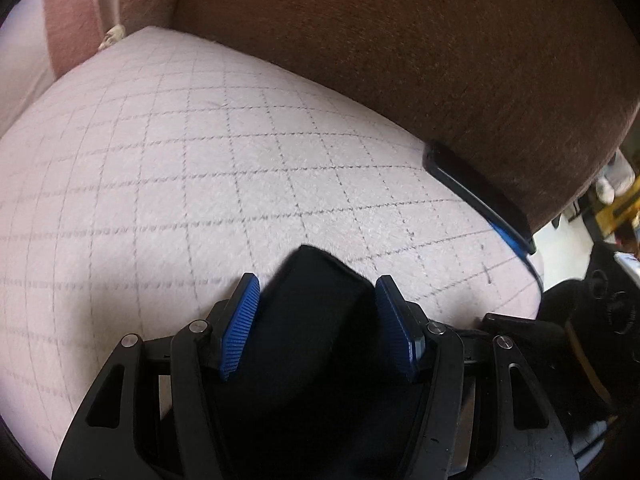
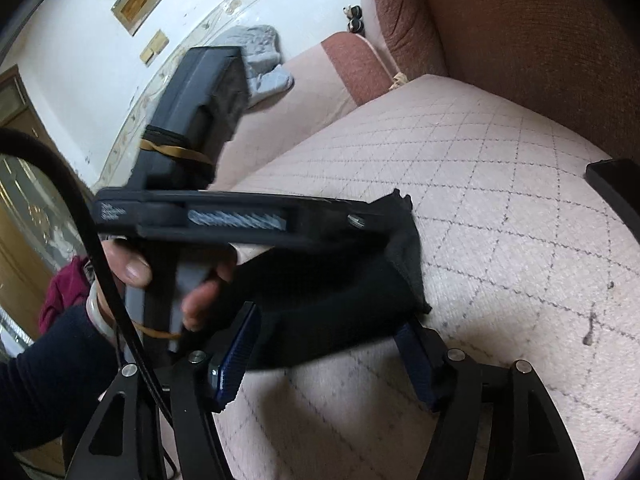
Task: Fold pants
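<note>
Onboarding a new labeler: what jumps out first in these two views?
The black pants, bunched between the blue pads of the left gripper low in the left wrist view. In the right wrist view the same cloth spans the right gripper, with the left gripper's body and the person's hand crowding the left side. Behind lies the pale quilted sofa cushion, with a black phone-like slab against the brown backrest.

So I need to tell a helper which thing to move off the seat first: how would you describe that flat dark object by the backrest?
Start at the pale pink quilted seat cushion with its grey diamond stitching, and follow it to the brown backrest. At that seam lies a slim black slab, apparently a phone. Unlike the soft black pants, it is rigid and straight-edged.
</note>
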A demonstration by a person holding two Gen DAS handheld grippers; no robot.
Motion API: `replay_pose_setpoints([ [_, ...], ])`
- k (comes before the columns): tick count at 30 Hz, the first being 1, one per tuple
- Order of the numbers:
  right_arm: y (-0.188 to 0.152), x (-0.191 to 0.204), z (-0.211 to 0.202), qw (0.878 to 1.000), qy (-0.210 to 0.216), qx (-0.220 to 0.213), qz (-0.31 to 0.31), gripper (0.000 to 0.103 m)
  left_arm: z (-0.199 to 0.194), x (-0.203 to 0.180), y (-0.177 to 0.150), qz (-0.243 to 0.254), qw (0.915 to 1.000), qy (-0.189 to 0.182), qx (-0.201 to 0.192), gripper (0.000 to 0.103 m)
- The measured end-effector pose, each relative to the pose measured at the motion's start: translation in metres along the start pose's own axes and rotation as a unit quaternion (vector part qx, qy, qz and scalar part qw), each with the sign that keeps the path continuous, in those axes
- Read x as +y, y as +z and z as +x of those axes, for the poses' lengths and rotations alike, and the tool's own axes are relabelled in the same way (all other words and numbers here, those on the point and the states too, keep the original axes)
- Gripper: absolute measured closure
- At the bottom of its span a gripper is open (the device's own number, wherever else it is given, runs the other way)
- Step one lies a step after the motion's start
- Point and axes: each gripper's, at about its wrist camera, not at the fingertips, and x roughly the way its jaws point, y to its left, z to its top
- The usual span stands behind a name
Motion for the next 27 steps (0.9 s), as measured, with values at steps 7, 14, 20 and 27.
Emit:
replay_pose_setpoints([
  [7, 0.002, -0.012, 0.007, 0.999, -0.012, -0.006, 0.035, 0.089, 0.005, 0.013, 0.002, -0.014, 0.9992, -0.035, -0.015, 0.084],
  [14, 0.02, 0.028, -0.017, 1.0, 0.006, -0.018, -0.021, 0.093, -0.056, 0.005, -0.01, -0.007, 0.9961, -0.043, -0.077, 0.09],
  [20, 0.032, 0.104, -0.024, 0.993, 0.054, -0.034, -0.096, 0.094, -0.159, 0.034, -0.052, -0.059, 0.9835, -0.026, -0.169, 0.09],
  [27, 0.007, 0.19, 0.035, 0.978, 0.088, 0.013, -0.191, 0.092, -0.225, 0.108, -0.155, -0.213, 0.951, 0.063, -0.215, 0.075],
])
